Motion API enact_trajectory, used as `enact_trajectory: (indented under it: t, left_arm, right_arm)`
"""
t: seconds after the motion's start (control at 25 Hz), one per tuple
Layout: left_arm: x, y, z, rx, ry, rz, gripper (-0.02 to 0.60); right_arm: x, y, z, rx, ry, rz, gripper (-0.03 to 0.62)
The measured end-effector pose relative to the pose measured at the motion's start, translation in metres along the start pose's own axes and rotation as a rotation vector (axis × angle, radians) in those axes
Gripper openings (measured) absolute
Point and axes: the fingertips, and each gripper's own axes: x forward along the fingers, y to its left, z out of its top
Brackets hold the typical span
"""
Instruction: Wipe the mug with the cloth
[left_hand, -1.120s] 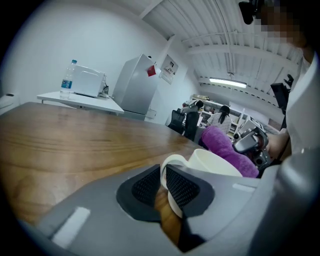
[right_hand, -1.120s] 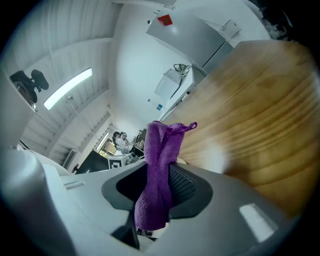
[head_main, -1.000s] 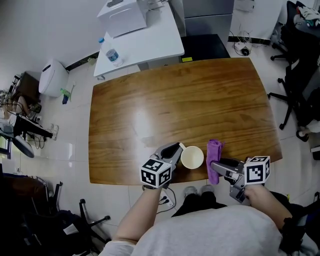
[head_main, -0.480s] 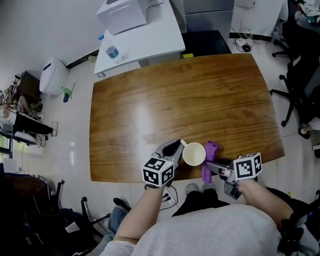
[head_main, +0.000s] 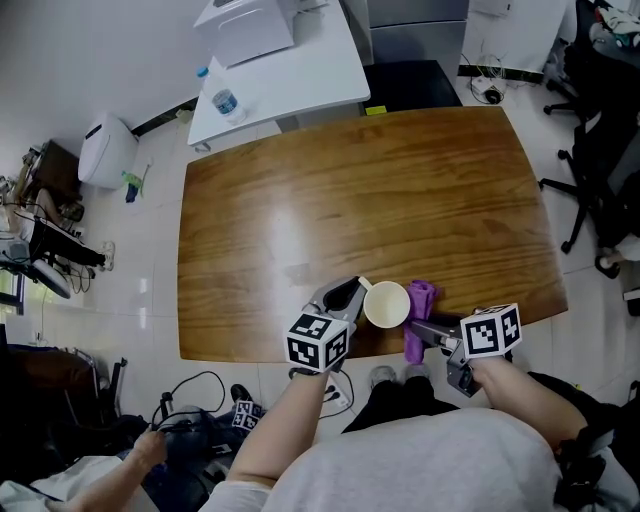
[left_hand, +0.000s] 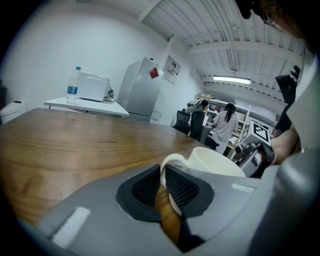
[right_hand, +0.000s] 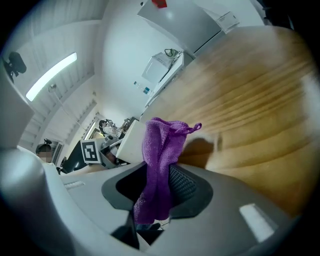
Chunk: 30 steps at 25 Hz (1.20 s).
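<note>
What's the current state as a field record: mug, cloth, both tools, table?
mug: white, upright, at table's near edge
cloth: purple, bunched, just right of mug in head view; contact unclear
left tool: shut on mug handle
right tool: shut on cloth
table: brown wood
wiping: not visibly started

Wooden table (head_main: 350, 200), white mug (head_main: 385, 304) near edge

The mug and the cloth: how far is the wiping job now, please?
Done: the left gripper is shut on the handle of the white mug, and the right gripper is shut on the purple cloth. In hand: the cloth is held close beside the mug, on its right in the head view; whether they touch I cannot tell. Left: the wiping itself.
</note>
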Motion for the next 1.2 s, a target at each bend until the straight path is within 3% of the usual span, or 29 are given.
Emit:
enact_trajectory:
  t: [0.16,0.36,0.56,0.68,0.92,1.2]
  left_arm:
    - [-0.004,0.0,-0.002,0.001,0.001,0.023,0.021]
    - [-0.014,0.0,-0.008,-0.027,0.027,0.072,0.018]
    - [-0.023,-0.008,-0.015,-0.041,0.035,0.095,0.017]
    - [-0.027,-0.013,-0.02,-0.047,0.035,0.097,0.017]
    - [-0.034,-0.02,-0.024,-0.068,0.025,0.108,0.017]
    - [-0.042,-0.025,-0.029,-0.082,0.03,0.12,0.02]
  right_arm:
    - [-0.017,0.019,-0.004,0.013,-0.036,0.055,0.135]
    - [-0.03,0.054,-0.01,0.158,-0.137,0.249,0.135]
    - [-0.027,0.056,-0.02,0.168,-0.147,0.263,0.135]
    - [-0.022,0.047,-0.016,0.135,-0.156,0.232,0.135]
    - [-0.009,0.021,-0.022,0.18,-0.099,0.146,0.135]
    - [-0.005,0.002,-0.028,0.099,-0.034,0.014,0.135]
